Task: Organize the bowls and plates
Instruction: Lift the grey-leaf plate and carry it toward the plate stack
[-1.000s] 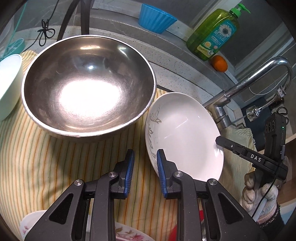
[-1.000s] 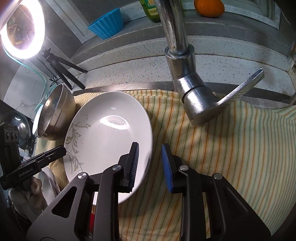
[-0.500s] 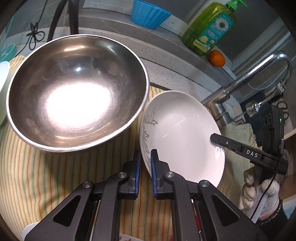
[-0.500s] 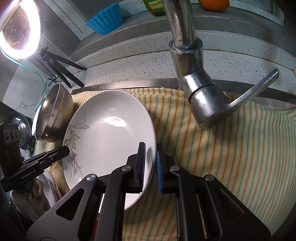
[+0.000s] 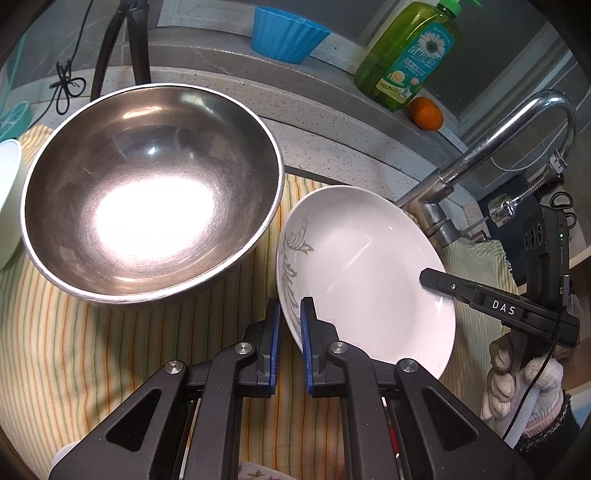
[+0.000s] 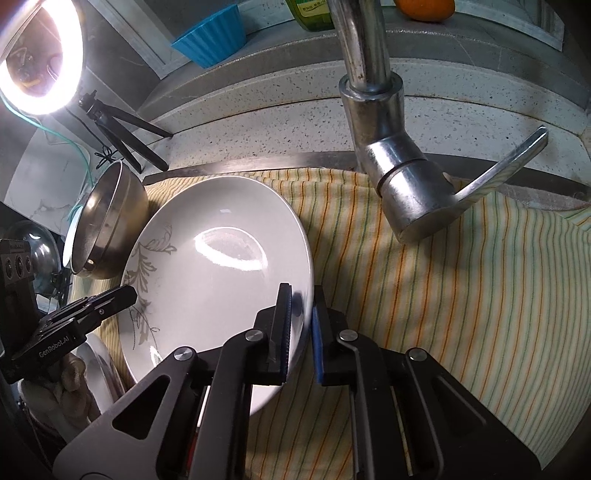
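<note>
White plate (image 5: 369,269) with a grey leaf print is clamped at 2 points: left gripper (image 5: 290,325) is closed on the rim nearest the steel bowl, right gripper (image 6: 301,321) is closed on the opposite rim, on the faucet side. On both, the blue pads are pressed against the rim from inside and outside, with only the rim's thickness left between the jaws. The plate is seen over the striped cloth (image 6: 461,295); whether its underside is touching the cloth or is just clear of it cannot be told from these views.

Steel bowl (image 5: 147,192) is seated on the cloth just beside the plate, on the left-gripper side; their edges appear to be touching or nearly so. 1 white bowl (image 5: 9,199) is cut off at the far left edge, beside the steel bowl. Faucet (image 6: 399,177) is mounted behind the plate, lever pointed away from it. Blue cup (image 5: 288,35), green soap bottle (image 5: 410,55) and orange (image 5: 427,113) are lined up on the back ledge. A gloved hand (image 5: 524,384) is visible under the right gripper's body
</note>
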The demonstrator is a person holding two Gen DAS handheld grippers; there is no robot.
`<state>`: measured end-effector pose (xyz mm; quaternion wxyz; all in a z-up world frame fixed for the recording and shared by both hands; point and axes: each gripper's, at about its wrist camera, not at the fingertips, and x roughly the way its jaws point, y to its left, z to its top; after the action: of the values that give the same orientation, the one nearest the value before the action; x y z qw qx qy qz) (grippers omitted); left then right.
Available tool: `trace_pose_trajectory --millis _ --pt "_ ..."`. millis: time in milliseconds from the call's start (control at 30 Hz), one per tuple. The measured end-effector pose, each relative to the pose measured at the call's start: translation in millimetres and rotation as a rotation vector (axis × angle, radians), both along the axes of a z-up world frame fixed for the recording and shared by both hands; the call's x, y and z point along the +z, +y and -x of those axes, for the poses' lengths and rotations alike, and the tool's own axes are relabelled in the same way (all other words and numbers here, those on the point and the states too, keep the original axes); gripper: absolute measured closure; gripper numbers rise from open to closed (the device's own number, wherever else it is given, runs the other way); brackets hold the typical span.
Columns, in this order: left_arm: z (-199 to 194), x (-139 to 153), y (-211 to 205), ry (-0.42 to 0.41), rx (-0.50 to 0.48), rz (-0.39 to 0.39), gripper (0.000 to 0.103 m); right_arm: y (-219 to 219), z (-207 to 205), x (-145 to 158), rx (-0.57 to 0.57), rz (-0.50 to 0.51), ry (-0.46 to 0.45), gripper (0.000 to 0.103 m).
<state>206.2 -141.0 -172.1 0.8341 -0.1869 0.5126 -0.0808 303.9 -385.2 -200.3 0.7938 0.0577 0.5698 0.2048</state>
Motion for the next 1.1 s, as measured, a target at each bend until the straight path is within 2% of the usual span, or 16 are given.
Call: trace_pose_trajectory --millis 367,600,867,1100 --pt "17 25 5 -0.049 -0.013 0.025 0.094 -4 21 31 -0.019 -0.014 -0.045 0.093" --pt "38 47 16 -0.09 -0.032 0.039 0.094 0 48 57 -0.027 -0.03 -0.079 0.093" --pt "69 64 43 -0.105 -0.04 0.052 0.094 26 89 81 -0.015 -0.039 -0.109 0.093" --pt "95 73 78 -0.106 -0.033 0.054 0.094 58 126 84 0.003 -0.051 -0.096 0.093"
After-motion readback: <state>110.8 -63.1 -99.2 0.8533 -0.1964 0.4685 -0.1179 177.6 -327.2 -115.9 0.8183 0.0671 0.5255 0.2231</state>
